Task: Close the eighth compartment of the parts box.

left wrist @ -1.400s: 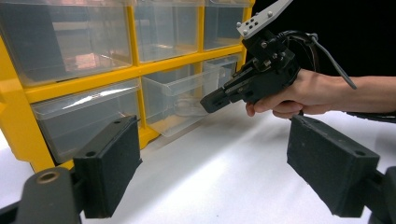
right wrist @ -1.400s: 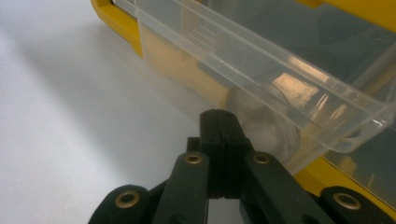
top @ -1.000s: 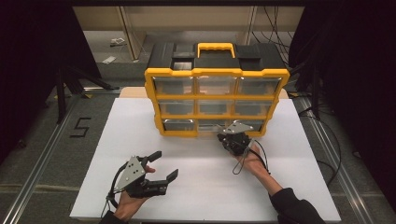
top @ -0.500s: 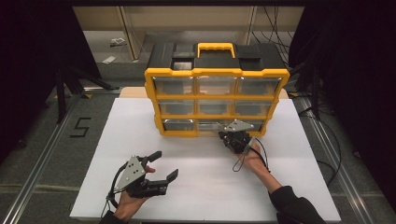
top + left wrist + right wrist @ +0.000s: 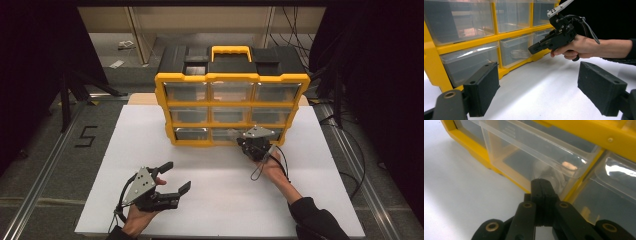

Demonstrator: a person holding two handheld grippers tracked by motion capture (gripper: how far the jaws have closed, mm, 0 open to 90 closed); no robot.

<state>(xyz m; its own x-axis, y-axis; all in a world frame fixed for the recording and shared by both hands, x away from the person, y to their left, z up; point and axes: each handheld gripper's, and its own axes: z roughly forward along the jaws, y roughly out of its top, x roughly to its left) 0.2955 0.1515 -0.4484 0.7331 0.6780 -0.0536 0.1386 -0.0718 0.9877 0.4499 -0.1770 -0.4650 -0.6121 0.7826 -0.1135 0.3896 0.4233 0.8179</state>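
Observation:
A yellow and black organizer [image 5: 232, 77] with clear drawers stands at the back of the white table [image 5: 210, 200]. My right gripper [image 5: 241, 143] is shut, and its tips rest against the front of the bottom middle drawer [image 5: 225, 134]. In the right gripper view the closed jaws [image 5: 541, 185] meet that clear drawer [image 5: 524, 157], which sticks out a little from the yellow frame [image 5: 584, 130]. A pale clear ring-like item [image 5: 518, 53] lies inside it. My left gripper [image 5: 176, 176] stays open and empty near the table's front left, with its pads [image 5: 484, 87] wide apart.
The organizer's other drawers [image 5: 187, 91] sit flush in the frame. Bare white tabletop stretches between the two hands. Metal rails [image 5: 45, 165] run along the floor on the left, beside a painted "5" [image 5: 86, 136]. Dark curtains close off both sides.

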